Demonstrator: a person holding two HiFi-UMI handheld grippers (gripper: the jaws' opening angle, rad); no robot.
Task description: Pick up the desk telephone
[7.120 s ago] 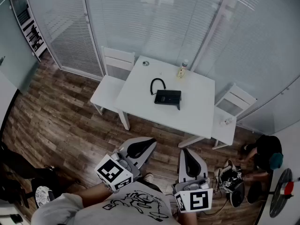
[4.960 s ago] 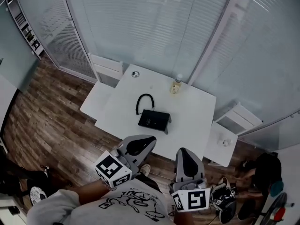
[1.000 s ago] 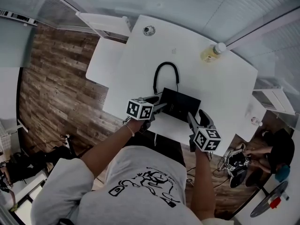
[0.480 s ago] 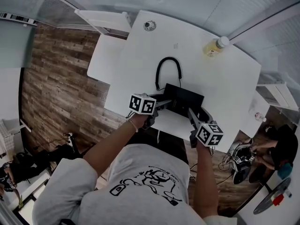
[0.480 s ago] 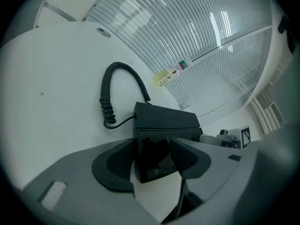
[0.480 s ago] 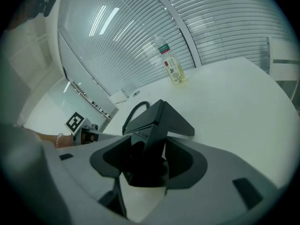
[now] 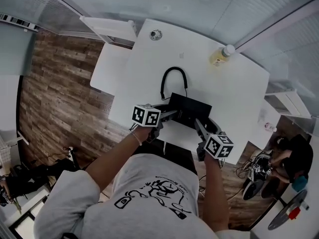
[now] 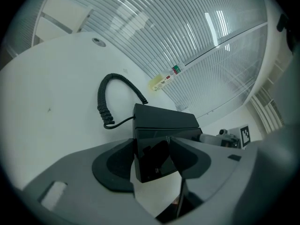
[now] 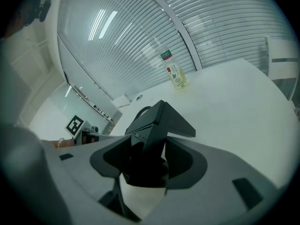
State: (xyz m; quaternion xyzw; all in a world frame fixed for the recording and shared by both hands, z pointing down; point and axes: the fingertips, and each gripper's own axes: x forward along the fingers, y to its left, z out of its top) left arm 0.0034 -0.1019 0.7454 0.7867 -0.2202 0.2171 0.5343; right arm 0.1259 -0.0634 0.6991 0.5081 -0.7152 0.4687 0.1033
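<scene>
The black desk telephone lies near the front edge of the white table, and its coiled cord loops away behind it. My left gripper holds the phone's left end; in the left gripper view the phone fills the gap between the jaws of the left gripper. My right gripper clamps the right front corner, and in the right gripper view the phone sits wedged in the right gripper. I cannot tell whether the phone is off the table.
A yellowish bottle stands at the table's far right, also the bottle. A small round disc lies at the far left corner. White chairs flank the table. A person crouches on the wood floor at the right.
The person walked up to the table. Over the last second both grippers closed in on the phone's two ends, and the jaws now sit against it.
</scene>
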